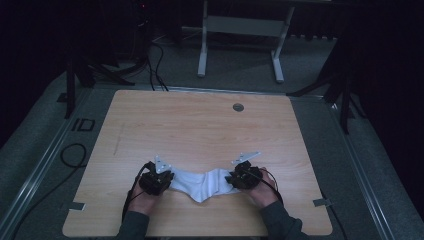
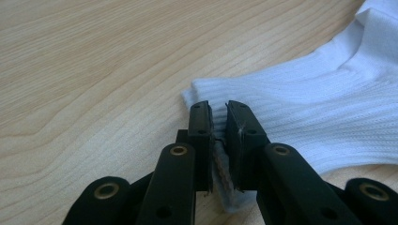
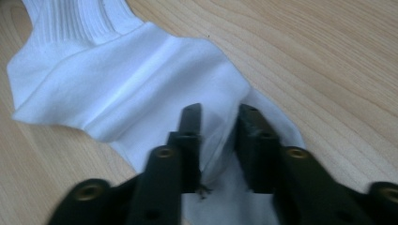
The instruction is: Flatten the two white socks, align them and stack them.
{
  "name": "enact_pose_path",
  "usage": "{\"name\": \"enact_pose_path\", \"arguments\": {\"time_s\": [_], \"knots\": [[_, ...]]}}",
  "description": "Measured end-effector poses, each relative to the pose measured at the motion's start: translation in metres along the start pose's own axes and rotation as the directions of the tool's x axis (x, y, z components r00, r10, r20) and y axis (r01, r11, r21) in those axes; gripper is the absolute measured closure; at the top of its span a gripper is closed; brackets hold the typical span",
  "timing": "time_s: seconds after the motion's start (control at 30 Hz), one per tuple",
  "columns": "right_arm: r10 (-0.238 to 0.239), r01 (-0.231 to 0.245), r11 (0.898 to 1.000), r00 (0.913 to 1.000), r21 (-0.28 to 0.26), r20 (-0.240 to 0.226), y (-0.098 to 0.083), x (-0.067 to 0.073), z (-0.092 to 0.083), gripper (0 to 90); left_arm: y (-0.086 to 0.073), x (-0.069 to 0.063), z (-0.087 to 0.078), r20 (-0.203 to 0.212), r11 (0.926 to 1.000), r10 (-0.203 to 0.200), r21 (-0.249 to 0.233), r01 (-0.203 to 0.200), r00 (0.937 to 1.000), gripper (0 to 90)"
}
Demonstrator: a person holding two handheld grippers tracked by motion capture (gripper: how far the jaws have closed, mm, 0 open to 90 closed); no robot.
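The soft, light white ribbed cotton sock [image 1: 202, 184], lying limp near the front edge of the pale wooden table [image 1: 200, 125], is pinched at its cuff by the left gripper [image 2: 219, 123] and at its toe by the right gripper [image 3: 219, 124], and is judged best held by these ends.

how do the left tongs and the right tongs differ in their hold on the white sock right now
The left tongs grip the ribbed cuff end of the white sock, jaws nearly together on a thin edge. The right tongs sit at the smooth toe end, jaws wider apart around a thicker fold of fabric. Both rest low on the wooden table, at opposite ends of the sock.
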State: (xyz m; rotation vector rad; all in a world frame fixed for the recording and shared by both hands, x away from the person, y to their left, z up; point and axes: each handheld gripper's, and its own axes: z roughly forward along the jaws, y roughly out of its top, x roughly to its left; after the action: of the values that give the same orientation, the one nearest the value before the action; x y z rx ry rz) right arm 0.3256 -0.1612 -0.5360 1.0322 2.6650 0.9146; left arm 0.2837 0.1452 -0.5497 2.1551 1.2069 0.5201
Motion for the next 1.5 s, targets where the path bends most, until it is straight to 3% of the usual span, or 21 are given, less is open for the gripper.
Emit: {"name": "enact_pose_path", "arguments": {"time_s": [0.2, 0.5, 0.87, 1.03, 1.27, 1.5], "knots": [[-0.005, 0.005, 1.000, 1.0000, -0.006, 0.003, -0.001, 0.000, -0.004, 87.2, 0.000, 0.000, 0.000, -0.001, 1.0000, 0.001, 0.000, -0.001, 1.0000, 80.3], [-0.011, 0.012, 0.999, 0.9997, -0.040, 0.021, 0.001, -0.001, -0.014, 87.8, 0.000, 0.000, 0.000, -0.001, 1.0000, 0.001, 0.000, -0.001, 1.0000, 80.3], [0.021, -0.014, 0.993, 0.9982, -0.120, 0.056, -0.003, -0.015, -0.050, 87.9, 0.000, 0.000, 0.000, -0.001, 1.0000, 0.000, 0.000, 0.000, 1.0000, 80.3], [0.033, -0.025, 0.991, 0.9973, -0.131, 0.065, -0.007, -0.021, -0.057, 87.9, 0.000, 0.000, 0.000, 0.000, 1.0000, 0.001, 0.001, -0.001, 1.0000, 80.3], [0.051, -0.041, 0.989, 0.9963, -0.140, 0.070, -0.009, -0.026, -0.059, 87.9, -0.001, -0.001, 0.000, -0.001, 1.0000, -0.001, -0.001, 0.001, 1.0000, 80.3], [0.067, -0.060, 0.993, 0.9956, -0.106, 0.065, -0.014, -0.030, -0.043, 87.8, -0.001, -0.001, 0.000, -0.002, 1.0000, -0.003, -0.003, 0.003, 1.0000, 80.2]]}}
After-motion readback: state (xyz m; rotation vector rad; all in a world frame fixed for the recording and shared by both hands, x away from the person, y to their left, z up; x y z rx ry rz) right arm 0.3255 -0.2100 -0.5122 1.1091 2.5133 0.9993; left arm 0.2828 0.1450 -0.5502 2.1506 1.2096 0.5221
